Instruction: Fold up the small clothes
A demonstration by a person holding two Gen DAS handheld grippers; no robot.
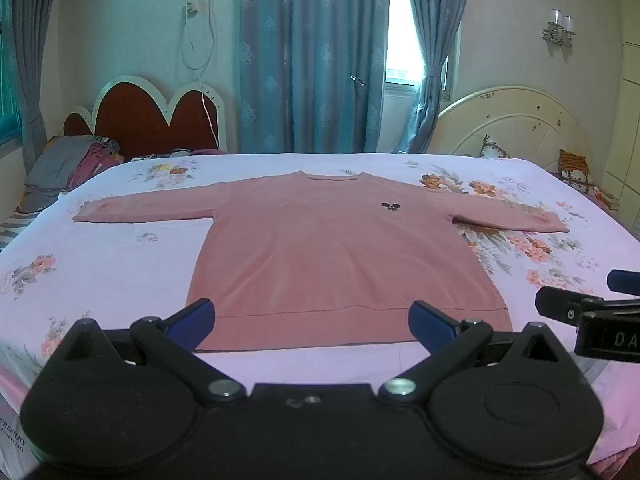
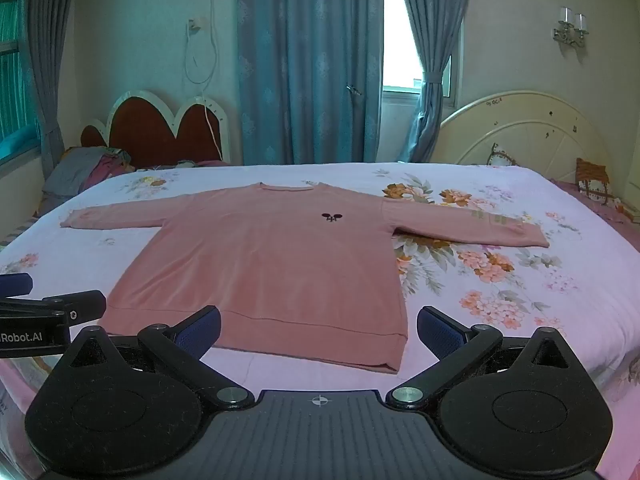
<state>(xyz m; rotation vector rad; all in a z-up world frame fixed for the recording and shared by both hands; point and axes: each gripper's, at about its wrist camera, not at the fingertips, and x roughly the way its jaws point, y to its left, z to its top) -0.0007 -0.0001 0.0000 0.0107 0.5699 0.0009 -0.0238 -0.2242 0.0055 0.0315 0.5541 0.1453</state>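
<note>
A pink long-sleeved sweater [image 1: 320, 248] lies flat and face up on the bed, both sleeves spread out to the sides, a small dark emblem on the chest; it also shows in the right wrist view [image 2: 272, 264]. My left gripper [image 1: 312, 320] is open and empty, just above the sweater's bottom hem. My right gripper [image 2: 318, 332] is open and empty, near the hem's right corner. Each gripper shows at the edge of the other's view, the right one in the left wrist view [image 1: 592, 308] and the left one in the right wrist view [image 2: 52, 312].
The bed has a pale pink floral sheet [image 1: 120, 264]. Crumpled clothes [image 1: 72, 164] lie at the far left by a red headboard [image 1: 152, 120]. A cream headboard [image 2: 528, 132] and cushions [image 2: 592, 180] stand at the far right. Blue curtains [image 2: 312, 60] hang behind.
</note>
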